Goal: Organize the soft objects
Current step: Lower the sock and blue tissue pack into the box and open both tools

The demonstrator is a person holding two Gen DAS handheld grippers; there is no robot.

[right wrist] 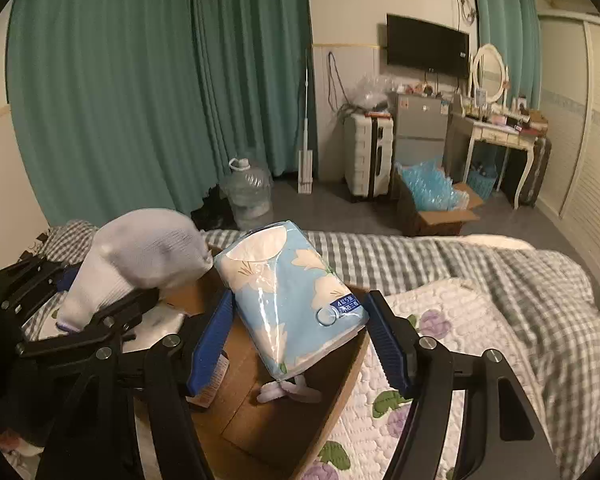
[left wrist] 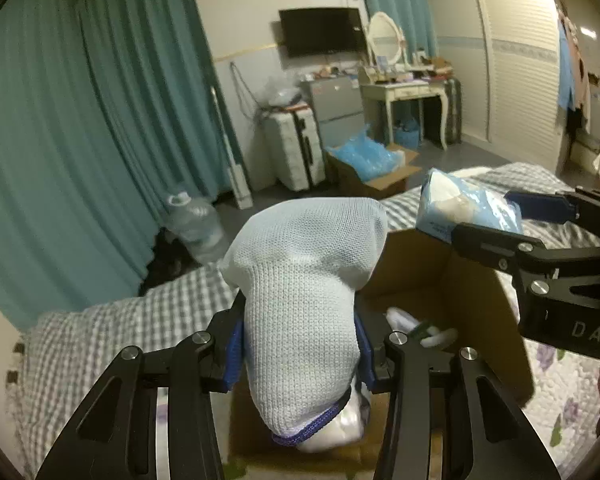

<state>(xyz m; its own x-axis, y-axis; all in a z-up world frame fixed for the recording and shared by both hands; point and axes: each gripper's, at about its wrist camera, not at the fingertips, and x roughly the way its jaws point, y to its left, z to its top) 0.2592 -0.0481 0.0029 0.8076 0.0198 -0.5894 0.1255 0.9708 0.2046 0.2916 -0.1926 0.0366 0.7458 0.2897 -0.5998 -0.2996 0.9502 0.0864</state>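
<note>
Between the left gripper's (left wrist: pixel 300 344) blue pads sits a pale blue knit sock (left wrist: pixel 304 292), clamped round its middle, toe end bulging up and forward, purple-trimmed cuff hanging down toward the camera. Right gripper (right wrist: pixel 296 336) has a tissue pack (right wrist: pixel 290 292) in blue floral wrap between its fingers (right wrist: pixel 210 344); the right pad touches the pack's corner, the left pad looks just off its side, so can't tell if it's a firm grip or loose. Both loads are held above an open cardboard box (right wrist: pixel 260 420) resting on the bed, sock on the left side, pack just beside it to the right, the two nearly touching. Inside the box: a small lilac bow-like item (right wrist: pixel 288 392) on the floor of it, something white (left wrist: pixel 420 328) further in, too blurred to name. Box sits on a white quilt with purple flowers (right wrist: pixel 452 320), grey checked blanket (right wrist: pixel 480 264) beyond. Past the bed: teal curtains (right wrist: pixel 140 80), water jug (right wrist: pixel 248 196), white suitcase (right wrist: pixel 368 156), wall TV (right wrist: pixel 428 46), dressing table with oval mirror (right wrist: pixel 496 128)
</note>
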